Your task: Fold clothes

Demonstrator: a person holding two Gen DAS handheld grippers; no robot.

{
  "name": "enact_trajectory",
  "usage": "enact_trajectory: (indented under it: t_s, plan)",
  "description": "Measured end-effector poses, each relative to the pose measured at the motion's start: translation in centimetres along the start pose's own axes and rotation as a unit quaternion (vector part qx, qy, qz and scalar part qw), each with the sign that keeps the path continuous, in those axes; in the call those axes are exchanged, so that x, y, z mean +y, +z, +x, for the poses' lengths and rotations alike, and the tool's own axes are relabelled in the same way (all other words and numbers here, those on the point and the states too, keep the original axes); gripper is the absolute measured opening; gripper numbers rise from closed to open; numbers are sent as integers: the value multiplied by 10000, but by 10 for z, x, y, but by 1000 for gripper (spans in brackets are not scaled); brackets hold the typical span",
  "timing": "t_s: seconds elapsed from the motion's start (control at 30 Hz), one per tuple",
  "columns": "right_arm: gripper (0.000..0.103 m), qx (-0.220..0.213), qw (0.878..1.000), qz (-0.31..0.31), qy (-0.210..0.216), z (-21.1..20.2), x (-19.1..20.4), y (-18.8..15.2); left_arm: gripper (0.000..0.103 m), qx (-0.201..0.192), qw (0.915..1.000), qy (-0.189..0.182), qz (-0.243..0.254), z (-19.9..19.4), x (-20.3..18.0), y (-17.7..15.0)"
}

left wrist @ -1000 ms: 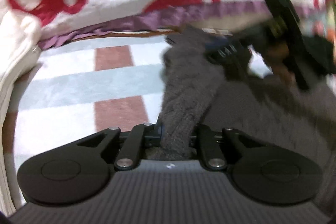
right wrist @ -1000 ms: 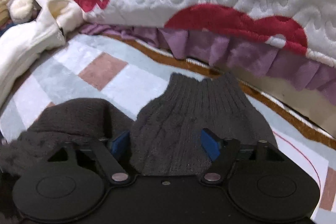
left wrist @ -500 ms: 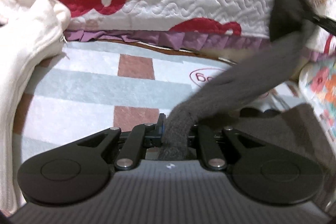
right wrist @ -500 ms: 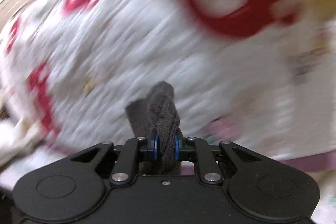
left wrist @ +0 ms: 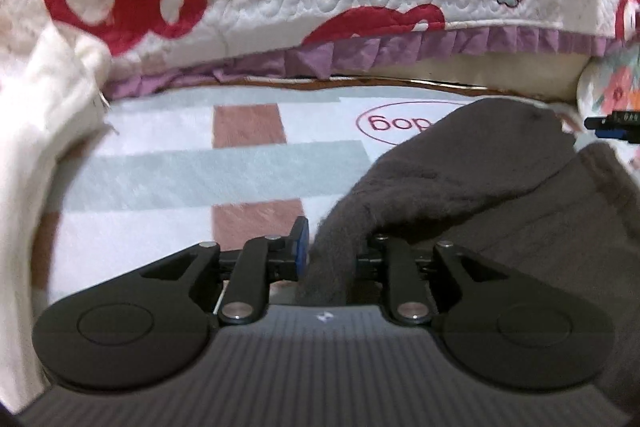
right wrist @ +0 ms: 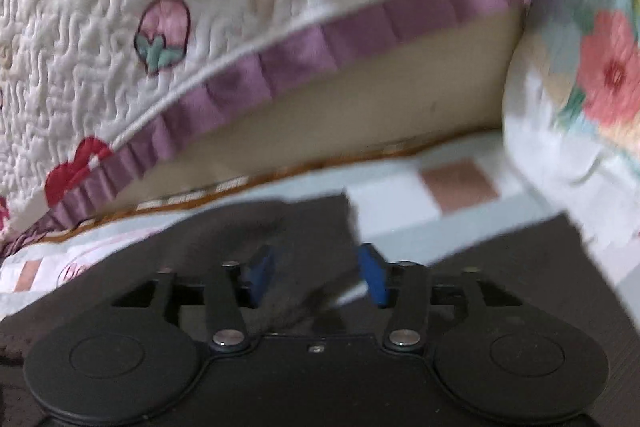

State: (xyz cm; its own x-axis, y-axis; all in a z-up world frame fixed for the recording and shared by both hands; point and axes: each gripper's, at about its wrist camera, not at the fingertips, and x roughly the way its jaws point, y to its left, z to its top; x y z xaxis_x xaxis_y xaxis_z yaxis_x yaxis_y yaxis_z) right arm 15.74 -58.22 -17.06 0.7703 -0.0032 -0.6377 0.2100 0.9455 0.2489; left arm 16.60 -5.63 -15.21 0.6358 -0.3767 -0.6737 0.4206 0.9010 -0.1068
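On the rug point(left wrist: 168, 167) — sweater point(left wrist: 460, 167) between opening left claw point(left wrist: 332, 251).

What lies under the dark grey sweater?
The dark grey sweater lies on a checked rug with pale blue and brown patches. Part of a red printed oval shows beside it; the rest is covered.

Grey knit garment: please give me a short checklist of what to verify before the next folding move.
1. Left claw lets go: not ok. It is opening, but the grey knit garment is still between its jaws.
2. Right claw free: ok. It is opening, blue pads apart; blurred cloth lies between them, not pinched.
3. Garment down on the checked mat: ok.
4. Fold lies flat: cannot tell; it looks bunched.
5. Cream garment apart from the grey one: ok.
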Motion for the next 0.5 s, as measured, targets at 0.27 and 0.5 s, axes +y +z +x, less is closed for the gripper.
enact_trajectory:
  t_s: [0.27,0.5]
  plan:
    - [65,597,9940,830,399,30,-9,-20,36,-463,9986,254,-75,-17,8,0]
    - [45,72,9995,-118,283,44,28,-45,38,-178,9980,-92,599,-14,-8,-10]
